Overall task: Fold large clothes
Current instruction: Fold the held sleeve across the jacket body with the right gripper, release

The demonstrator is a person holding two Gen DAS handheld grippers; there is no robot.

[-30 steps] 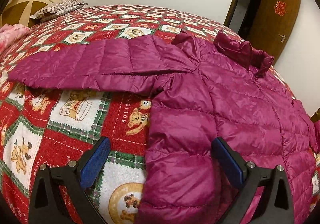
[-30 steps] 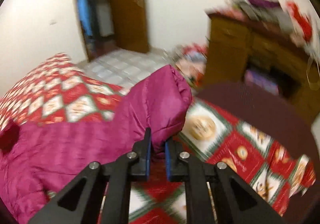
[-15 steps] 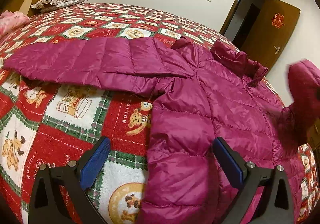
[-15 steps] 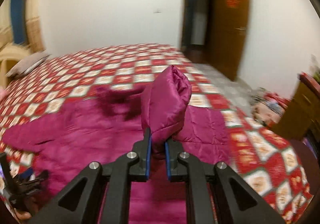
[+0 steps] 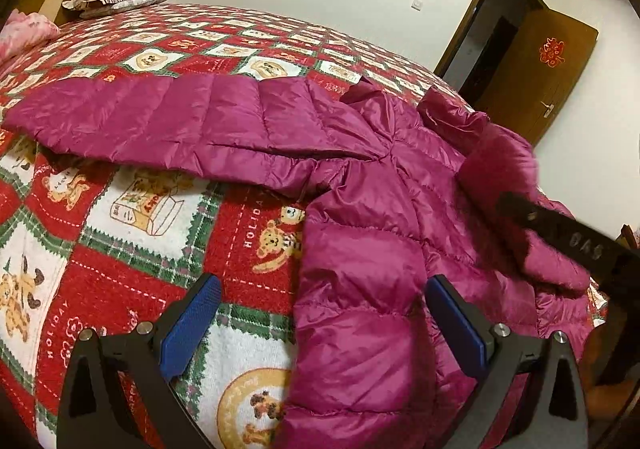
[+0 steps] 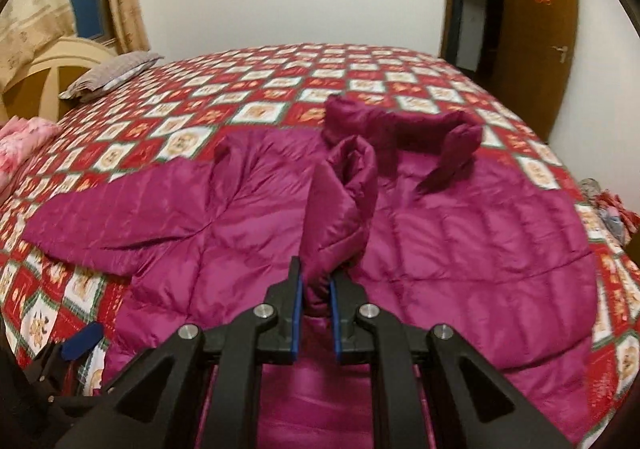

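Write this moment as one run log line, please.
right gripper: shut on sleeve, held over jacket | left gripper: open, holding nothing, at jacket's edge | other sleeve: flat on bedspread

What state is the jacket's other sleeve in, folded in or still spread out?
Spread out. The left sleeve lies flat and straight on the bedspread, away from the jacket body.

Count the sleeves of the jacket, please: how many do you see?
2: one sleeve lies flat on the bedspread; the other sleeve is lifted over the jacket body.
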